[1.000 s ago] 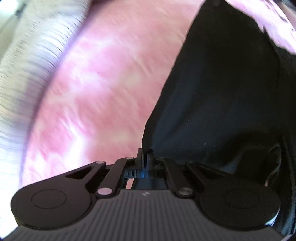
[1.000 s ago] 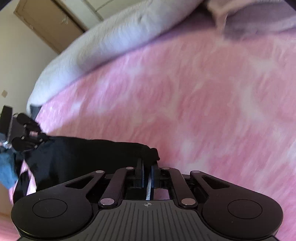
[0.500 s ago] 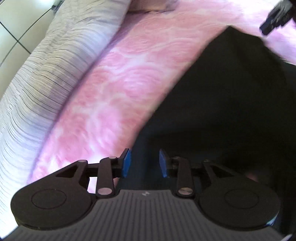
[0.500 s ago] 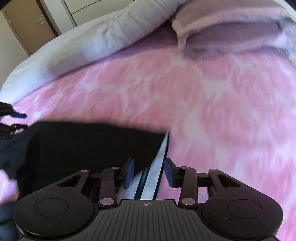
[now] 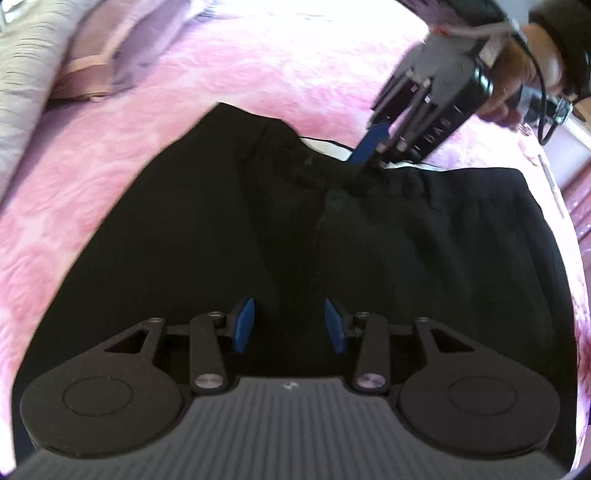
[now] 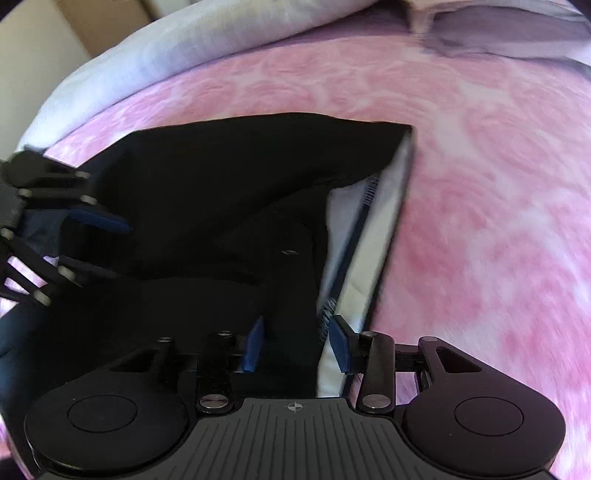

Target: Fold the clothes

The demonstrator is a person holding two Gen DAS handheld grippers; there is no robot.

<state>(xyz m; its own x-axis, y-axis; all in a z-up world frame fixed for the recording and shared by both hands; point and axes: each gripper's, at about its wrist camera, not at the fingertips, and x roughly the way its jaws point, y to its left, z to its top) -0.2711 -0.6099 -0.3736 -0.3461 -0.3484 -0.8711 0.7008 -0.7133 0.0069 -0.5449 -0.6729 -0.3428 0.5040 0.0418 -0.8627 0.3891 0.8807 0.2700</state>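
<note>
Black fabric garment with white side stripe (image 6: 229, 206) lies spread on the pink patterned bedspread (image 6: 480, 184), elasticated waistband (image 5: 461, 181) at the far edge in the left wrist view. Looks like trousers or shorts, can't tell which. White stripe panel (image 6: 373, 236) runs along the garment's right edge, facing up.

Left gripper (image 5: 290, 325): jaws wide apart, nothing between them, hovering over the middle of the black cloth. Right gripper (image 6: 297, 343): also spread wide, holding nothing, sitting over the stripe edge; cloth is under the blue pads (image 6: 338, 345), not pinched. From the left wrist view its blue fingertip (image 5: 369, 146) is down at the waistband, touching or just above, can't tell.

Judgement: garment is laid out, a fold is not yet visibly made. Next is a regrip.
- Pinch both layers at an edge, not a single ply, or the fold skews.
- Take matching points with both grippers so the edge lifts level.
- Keep cloth lightly taut between grips; slack fabric will bunch on the soft bed.
- Lay stripe edge onto opposite edge, release after contact.

Grey-white ribbed duvet (image 6: 155, 59) and mauve pillow (image 6: 498, 33) lie well apart, beyond the garment.
</note>
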